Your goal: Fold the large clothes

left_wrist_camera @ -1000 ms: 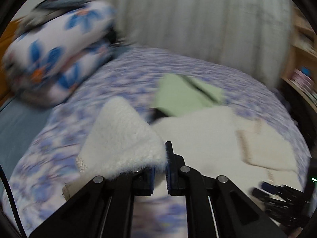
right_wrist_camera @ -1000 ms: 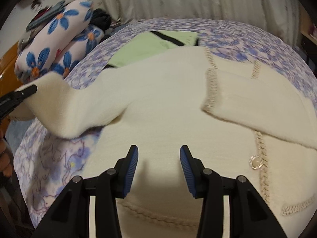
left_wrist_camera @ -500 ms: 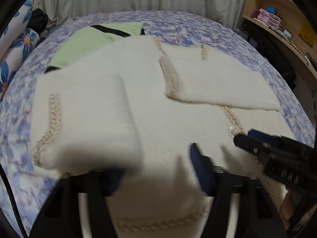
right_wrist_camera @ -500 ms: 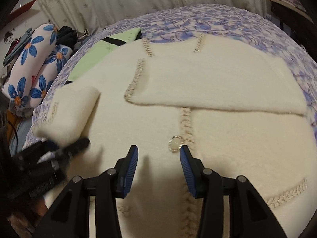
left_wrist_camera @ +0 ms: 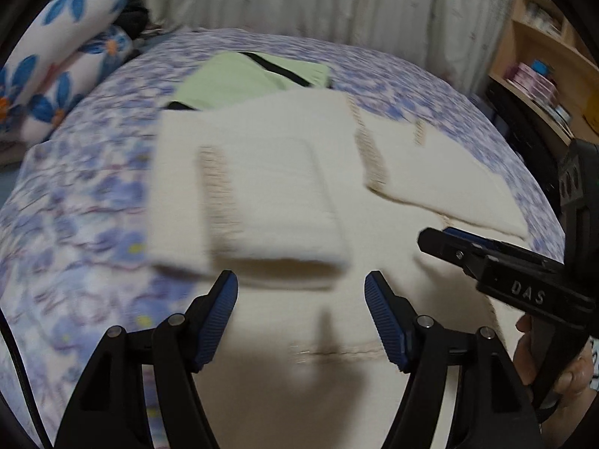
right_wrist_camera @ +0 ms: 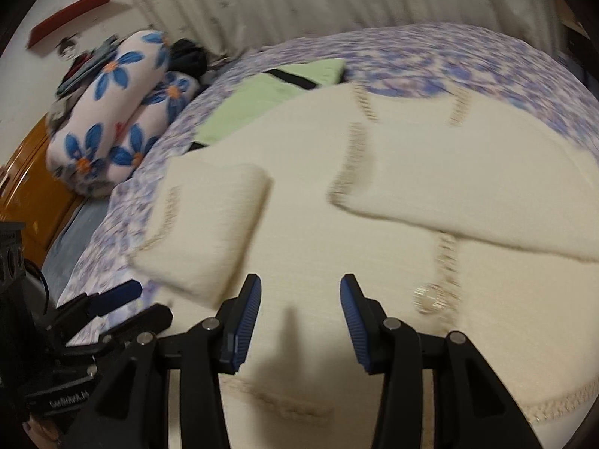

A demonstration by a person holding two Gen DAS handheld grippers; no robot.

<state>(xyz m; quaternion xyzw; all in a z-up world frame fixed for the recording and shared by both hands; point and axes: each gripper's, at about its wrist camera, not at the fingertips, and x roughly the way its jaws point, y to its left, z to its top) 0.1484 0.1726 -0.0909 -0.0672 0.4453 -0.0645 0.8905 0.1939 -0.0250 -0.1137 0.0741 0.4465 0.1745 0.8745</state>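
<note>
A cream fuzzy cardigan (left_wrist_camera: pixel 329 321) with beige braided trim lies spread on the bed. Its left sleeve (left_wrist_camera: pixel 269 194) is folded in over the body, and so is its right sleeve (left_wrist_camera: pixel 441 176). My left gripper (left_wrist_camera: pixel 301 286) hovers open over the near part of the cardigan, just short of the folded left sleeve, with nothing between its fingers. My right gripper (right_wrist_camera: pixel 301 288) is open and empty above the cardigan's front, left of a round button (right_wrist_camera: pixel 430 295). From the right wrist view the left gripper (right_wrist_camera: pixel 123 299) shows low on the left, beside the cardigan's edge.
A light green garment (left_wrist_camera: pixel 247 75) lies beyond the cardigan on the blue floral bedspread (left_wrist_camera: pixel 75 202). Rolled quilts (right_wrist_camera: pixel 108 112) with blue flowers are stacked at the far left by an orange cabinet (right_wrist_camera: pixel 30 187). A wooden shelf (left_wrist_camera: pixel 543 75) stands right; a hand (left_wrist_camera: pixel 561 366) holds the right gripper.
My left gripper let go of the left sleeve, which now lies folded on the cardigan, and drew back toward the near hem. The right gripper stayed open and shifted slightly.
</note>
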